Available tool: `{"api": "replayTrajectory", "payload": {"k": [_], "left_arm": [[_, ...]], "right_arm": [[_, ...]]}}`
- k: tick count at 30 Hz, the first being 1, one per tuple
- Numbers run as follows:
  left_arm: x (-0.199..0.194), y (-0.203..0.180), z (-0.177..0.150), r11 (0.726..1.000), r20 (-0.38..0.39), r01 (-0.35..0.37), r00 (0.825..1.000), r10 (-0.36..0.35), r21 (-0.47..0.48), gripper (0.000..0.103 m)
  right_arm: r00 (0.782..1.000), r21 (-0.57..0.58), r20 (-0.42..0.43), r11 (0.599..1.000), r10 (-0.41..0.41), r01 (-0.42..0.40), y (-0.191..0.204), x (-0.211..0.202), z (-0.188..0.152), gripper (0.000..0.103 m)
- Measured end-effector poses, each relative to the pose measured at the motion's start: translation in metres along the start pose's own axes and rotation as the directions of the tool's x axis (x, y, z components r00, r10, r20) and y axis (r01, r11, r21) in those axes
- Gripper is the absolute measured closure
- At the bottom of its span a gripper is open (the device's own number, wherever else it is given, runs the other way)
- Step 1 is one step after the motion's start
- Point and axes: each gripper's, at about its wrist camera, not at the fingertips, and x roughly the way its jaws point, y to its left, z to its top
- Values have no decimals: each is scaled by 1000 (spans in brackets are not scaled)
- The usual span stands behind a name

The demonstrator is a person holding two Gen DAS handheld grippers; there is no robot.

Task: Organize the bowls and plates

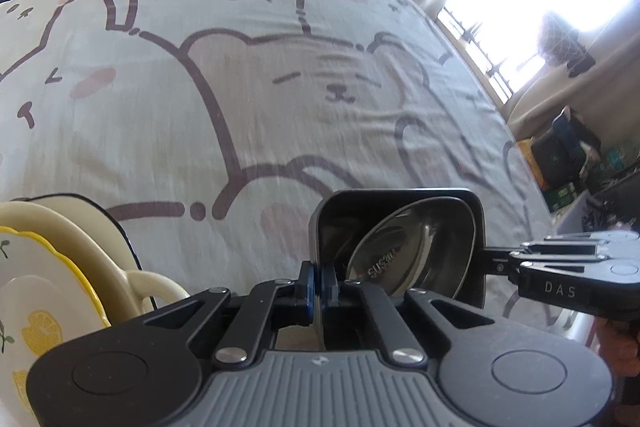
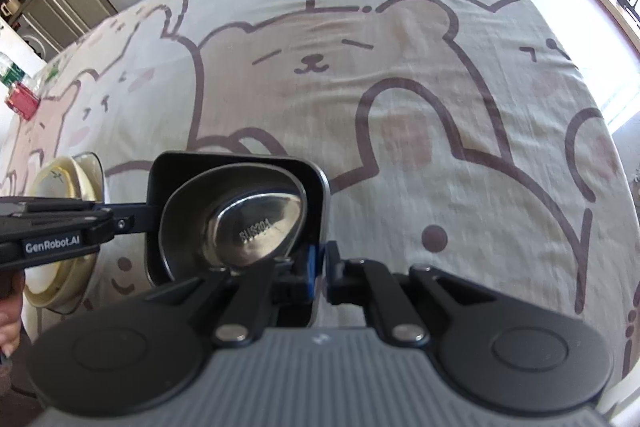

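Left gripper (image 1: 318, 281) clamped on the left rim of the black tray (image 1: 400, 195); right gripper (image 2: 318, 267) clamped on the opposite rim, so the tray hangs tilted between both; steel bowl (image 2: 256, 223) sits inside it, stamped base facing the cameras; stack of cream plates (image 1: 52, 267) with lemon print just left of the left gripper; bear-print tablecloth (image 1: 240, 87) underneath.

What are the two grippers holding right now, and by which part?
Both grip the black dish with the steel bowl inside: left gripper on its left rim, right gripper on its right rim.
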Motion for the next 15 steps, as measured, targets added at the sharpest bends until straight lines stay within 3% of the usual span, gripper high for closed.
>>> {"api": "replayTrajectory", "payload": {"k": [5,15], "left_arm": [[5,-2,1,1000,11,-13,1000,13,24,98],[7,2,-3,1000,-18,-2,1000,2,-7,96]], "right_arm": [[999,-13,-22,999,-49,49,3,12,0,97],[1000,29,-20,1000,-3,3,-4,14,-4,88]]}}
